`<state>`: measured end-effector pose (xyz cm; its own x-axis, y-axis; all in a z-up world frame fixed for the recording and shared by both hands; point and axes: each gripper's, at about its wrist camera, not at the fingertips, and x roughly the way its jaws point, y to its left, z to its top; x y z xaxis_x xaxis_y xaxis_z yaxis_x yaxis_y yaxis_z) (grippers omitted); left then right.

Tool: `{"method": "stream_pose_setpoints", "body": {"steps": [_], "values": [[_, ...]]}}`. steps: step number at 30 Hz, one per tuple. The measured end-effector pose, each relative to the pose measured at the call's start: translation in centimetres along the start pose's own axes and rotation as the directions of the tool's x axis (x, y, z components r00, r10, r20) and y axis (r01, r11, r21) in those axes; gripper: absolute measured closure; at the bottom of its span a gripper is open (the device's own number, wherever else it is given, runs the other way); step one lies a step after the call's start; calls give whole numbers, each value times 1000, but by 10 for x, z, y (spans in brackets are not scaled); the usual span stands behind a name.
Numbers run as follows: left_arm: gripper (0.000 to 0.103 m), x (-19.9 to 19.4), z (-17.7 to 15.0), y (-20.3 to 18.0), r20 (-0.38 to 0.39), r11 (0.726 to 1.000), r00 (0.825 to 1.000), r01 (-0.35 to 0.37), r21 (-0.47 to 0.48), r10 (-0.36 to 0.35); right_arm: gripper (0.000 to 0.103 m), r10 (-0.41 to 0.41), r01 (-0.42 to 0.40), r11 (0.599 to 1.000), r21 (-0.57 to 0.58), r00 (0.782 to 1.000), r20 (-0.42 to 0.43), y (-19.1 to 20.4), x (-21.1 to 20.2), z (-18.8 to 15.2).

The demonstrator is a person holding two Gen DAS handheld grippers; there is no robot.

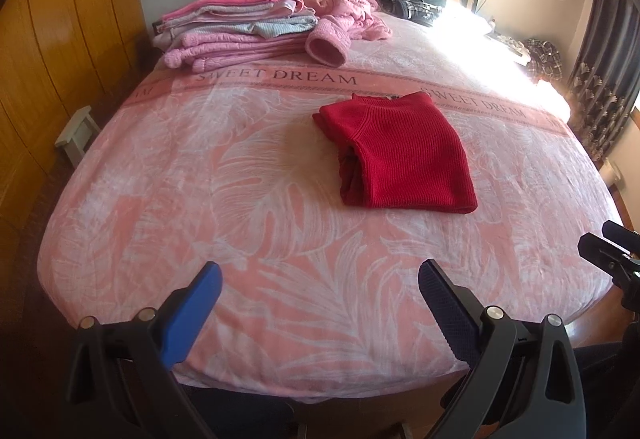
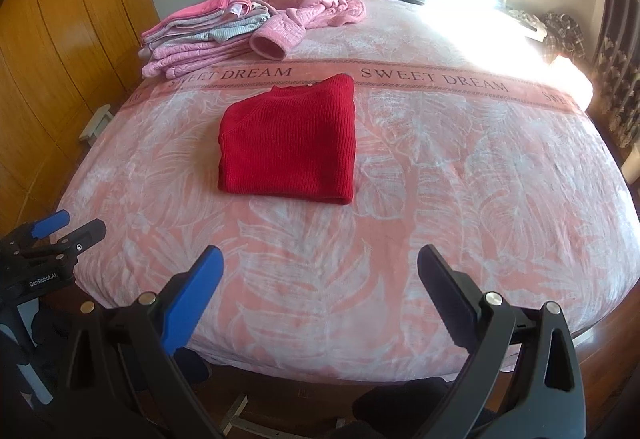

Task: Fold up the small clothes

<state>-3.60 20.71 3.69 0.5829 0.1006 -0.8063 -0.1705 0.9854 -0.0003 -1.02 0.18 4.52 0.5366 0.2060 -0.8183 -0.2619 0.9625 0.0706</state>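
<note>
A red knitted sweater [image 1: 400,151] [image 2: 290,143] lies folded into a rectangle in the middle of the bed. My left gripper [image 1: 320,279] hovers open over the foot of the bed, well short of the sweater, with nothing between its fingers. My right gripper [image 2: 320,263] is also open and empty, at the same distance from the sweater. The right gripper shows at the right edge of the left wrist view [image 1: 608,247]. The left gripper shows at the left edge of the right wrist view [image 2: 68,229].
A pink leaf-patterned blanket [image 1: 280,223] [image 2: 460,199] covers the bed. A stack of folded pink and grey clothes [image 1: 232,27] [image 2: 200,35] and a crumpled pink jacket [image 1: 344,23] [image 2: 312,9] lie near the headboard. A wooden wardrobe [image 1: 60,39] stands left, curtains [image 1: 604,79] right.
</note>
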Motion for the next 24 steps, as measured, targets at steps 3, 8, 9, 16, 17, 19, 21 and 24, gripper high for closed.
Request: {"method": "stream_pose_setpoints", "body": {"steps": [3, 8, 9, 16, 17, 19, 21, 24], "values": [[4, -1, -4, 1, -1, 1000, 1000, 1, -9, -1, 6, -9, 9, 1000, -8, 1000, -13, 2, 2, -4], [4, 1, -8, 5, -16, 999, 1000, 12, -34, -12, 6, 11, -11, 1000, -1, 999, -47, 1, 8, -9], [4, 1, -8, 5, -15, 999, 1000, 8, -34, -9, 6, 12, -12, 1000, -6, 999, -51, 2, 9, -10], [4, -1, -8, 5, -3, 999, 1000, -17, -27, 17, 6, 18, -18, 1000, -5, 997, -75, 3, 14, -15], [4, -1, -8, 4, -5, 999, 1000, -20, -25, 20, 6, 18, -19, 1000, -7, 997, -80, 4, 15, -16], [4, 1, -8, 4, -13, 1000, 1000, -20, -21, 19, 6, 15, -17, 1000, -15, 996, -87, 5, 17, -17], [4, 3, -9, 2, -25, 1000, 1000, -17, -17, 17, 6, 15, -17, 1000, -20, 995, -96, 7, 19, -19], [4, 6, -11, 1, -38, 1000, 999, -21, -13, 20, 6, 11, -14, 999, -29, 994, -105, 10, 22, -21]]}}
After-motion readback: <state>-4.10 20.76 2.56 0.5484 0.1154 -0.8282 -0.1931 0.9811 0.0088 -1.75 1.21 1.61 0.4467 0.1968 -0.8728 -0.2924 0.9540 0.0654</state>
